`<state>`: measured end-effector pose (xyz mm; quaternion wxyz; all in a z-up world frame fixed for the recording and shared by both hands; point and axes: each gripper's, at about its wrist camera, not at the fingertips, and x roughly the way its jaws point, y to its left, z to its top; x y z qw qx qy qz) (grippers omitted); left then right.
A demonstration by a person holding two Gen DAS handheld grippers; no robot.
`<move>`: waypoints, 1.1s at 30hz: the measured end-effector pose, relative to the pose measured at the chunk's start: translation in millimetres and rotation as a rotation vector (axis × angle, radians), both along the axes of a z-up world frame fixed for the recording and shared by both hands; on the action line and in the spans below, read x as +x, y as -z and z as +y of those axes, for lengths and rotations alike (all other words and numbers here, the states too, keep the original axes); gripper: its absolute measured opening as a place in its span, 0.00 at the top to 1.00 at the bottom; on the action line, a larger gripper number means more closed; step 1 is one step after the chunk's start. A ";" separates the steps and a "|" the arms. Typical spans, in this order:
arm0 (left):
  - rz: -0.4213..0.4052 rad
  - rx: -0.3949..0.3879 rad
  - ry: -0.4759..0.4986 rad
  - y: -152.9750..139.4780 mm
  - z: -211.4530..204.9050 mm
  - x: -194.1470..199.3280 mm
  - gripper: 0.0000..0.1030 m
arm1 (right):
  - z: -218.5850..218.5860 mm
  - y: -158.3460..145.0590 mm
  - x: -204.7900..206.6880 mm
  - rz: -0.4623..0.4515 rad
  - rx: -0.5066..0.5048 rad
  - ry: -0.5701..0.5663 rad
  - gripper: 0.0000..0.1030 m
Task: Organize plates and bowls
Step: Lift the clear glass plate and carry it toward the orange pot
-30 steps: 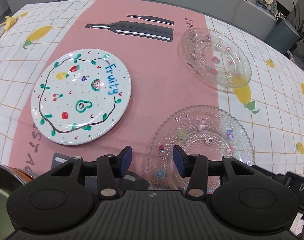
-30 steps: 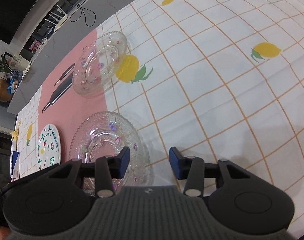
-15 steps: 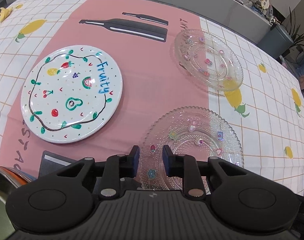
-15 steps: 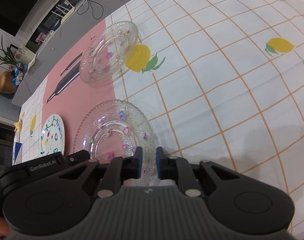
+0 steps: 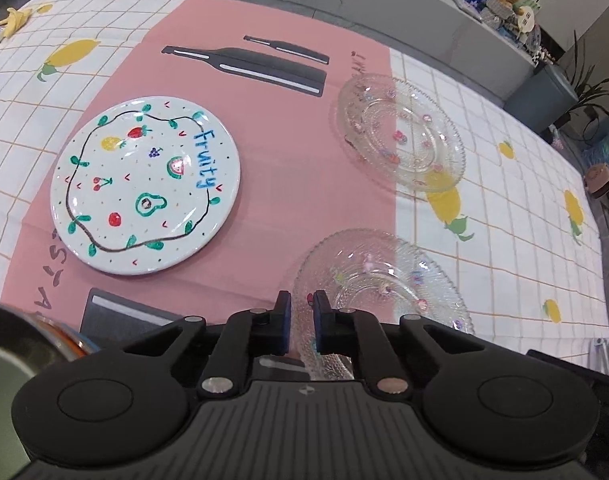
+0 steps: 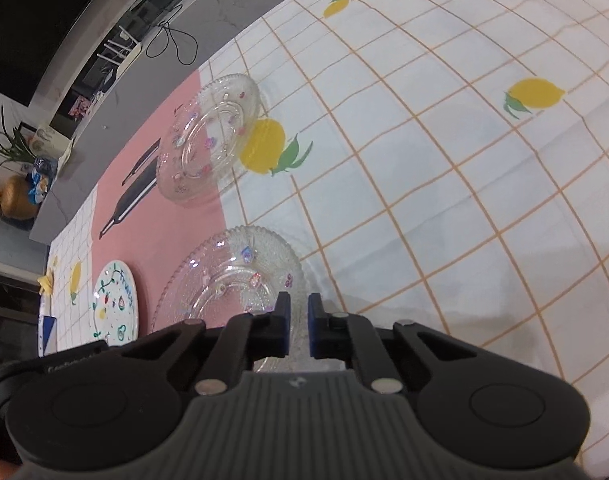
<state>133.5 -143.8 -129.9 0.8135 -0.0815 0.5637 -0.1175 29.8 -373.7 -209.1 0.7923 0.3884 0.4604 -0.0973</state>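
Near glass plate [image 5: 384, 276] on the bench's tablecloth [image 6: 424, 160], left gripper [image 5: 302, 308] and right gripper [image 6: 299, 308] both pinching its rim, fingers nearly closed, fruit-painted plate [image 5: 144, 184] lying apart to the left.

A second ago both grippers are wide open over the near glass plate [image 5: 384, 280]. Now the left gripper [image 5: 302, 312] has its blue fingers squeezed in close on the plate's near edge, and the right gripper [image 6: 299, 312] has done the same on the plate's edge on its side. The plate now looks tipped up off the tablecloth [image 5: 504, 208] at the gripped edge, where before it lies flat.
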 end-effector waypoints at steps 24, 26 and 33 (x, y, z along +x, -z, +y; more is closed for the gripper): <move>-0.080 -0.108 0.076 -28.0 -7.8 -86.8 0.88 | -18.9 -44.7 -78.3 -0.087 -0.072 -0.008 0.94; -0.083 -0.106 0.081 -24.2 -9.2 -92.7 0.88 | -20.2 -40.8 -82.8 -0.071 -0.075 -0.007 0.94; -0.079 -0.108 0.075 -11.0 -7.8 -102.2 0.88 | -20.6 -25.3 -88.2 -0.029 -0.068 -0.012 0.94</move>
